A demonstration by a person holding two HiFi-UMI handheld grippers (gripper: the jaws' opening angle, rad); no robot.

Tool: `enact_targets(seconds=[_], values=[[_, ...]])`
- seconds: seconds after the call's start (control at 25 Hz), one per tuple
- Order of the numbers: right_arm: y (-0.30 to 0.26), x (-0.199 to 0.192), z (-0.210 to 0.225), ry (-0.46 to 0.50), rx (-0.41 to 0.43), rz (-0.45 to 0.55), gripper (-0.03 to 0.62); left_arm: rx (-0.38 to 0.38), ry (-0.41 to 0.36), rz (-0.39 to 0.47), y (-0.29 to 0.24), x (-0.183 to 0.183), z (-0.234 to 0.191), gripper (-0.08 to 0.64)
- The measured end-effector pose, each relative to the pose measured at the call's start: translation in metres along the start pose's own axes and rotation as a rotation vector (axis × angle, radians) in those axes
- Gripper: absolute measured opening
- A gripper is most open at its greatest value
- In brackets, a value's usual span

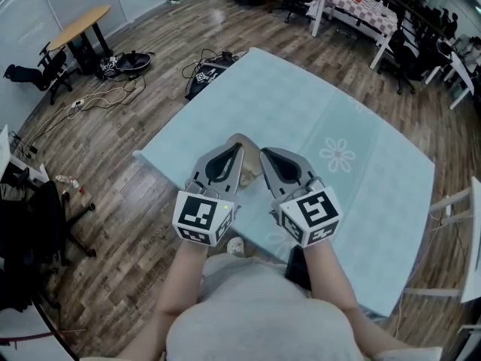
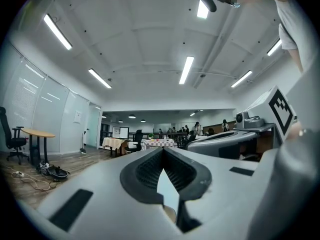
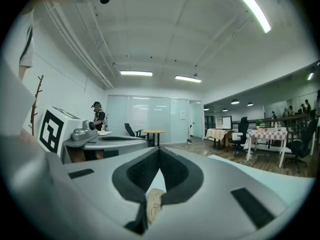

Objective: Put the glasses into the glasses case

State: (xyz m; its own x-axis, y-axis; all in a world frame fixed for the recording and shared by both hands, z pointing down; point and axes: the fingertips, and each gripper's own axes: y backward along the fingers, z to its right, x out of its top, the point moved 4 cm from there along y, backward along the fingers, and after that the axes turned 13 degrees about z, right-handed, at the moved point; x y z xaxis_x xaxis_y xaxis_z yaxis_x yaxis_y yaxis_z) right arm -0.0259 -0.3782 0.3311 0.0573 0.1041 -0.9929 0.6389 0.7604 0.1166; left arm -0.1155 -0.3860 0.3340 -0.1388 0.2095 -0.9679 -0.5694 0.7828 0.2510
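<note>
In the head view my left gripper (image 1: 238, 148) and right gripper (image 1: 265, 154) are held side by side, close to the camera and high above the light-blue table (image 1: 301, 104). Both point level, away from me. Each has its jaws shut tip to tip with nothing between them, as the left gripper (image 2: 162, 150) and right gripper (image 3: 159, 150) show in their own views. A beige rounded object (image 1: 250, 164), possibly the glasses case, lies on the table below, half hidden between the grippers. It also peeks through under the jaws as a beige edge (image 3: 154, 206). No glasses are in view.
The tablecloth carries a white flower print (image 1: 337, 155). Wooden floor surrounds the table, with cables and a black bag (image 1: 207, 72) off its far-left corner. A round wooden table (image 1: 79, 25) stands far left, a white chair (image 1: 466, 224) at the right, and checkered-cloth tables (image 1: 361, 2) with people beyond.
</note>
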Motion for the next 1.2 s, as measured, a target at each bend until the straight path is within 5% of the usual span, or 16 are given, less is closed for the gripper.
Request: enact_targets(seconds=[0.72, 1.2], values=[[0.013, 0.037, -0.004, 0.122, -0.071, 0.184, 0.006, -0.034, -0.039, 0.082, -0.004, 0.021, 0.014, 0.009], [0.013, 0.035, -0.006, 0.118, -0.065, 0.187, 0.006, -0.037, -0.051, 0.105, -0.003, 0.027, 0.015, 0.009]])
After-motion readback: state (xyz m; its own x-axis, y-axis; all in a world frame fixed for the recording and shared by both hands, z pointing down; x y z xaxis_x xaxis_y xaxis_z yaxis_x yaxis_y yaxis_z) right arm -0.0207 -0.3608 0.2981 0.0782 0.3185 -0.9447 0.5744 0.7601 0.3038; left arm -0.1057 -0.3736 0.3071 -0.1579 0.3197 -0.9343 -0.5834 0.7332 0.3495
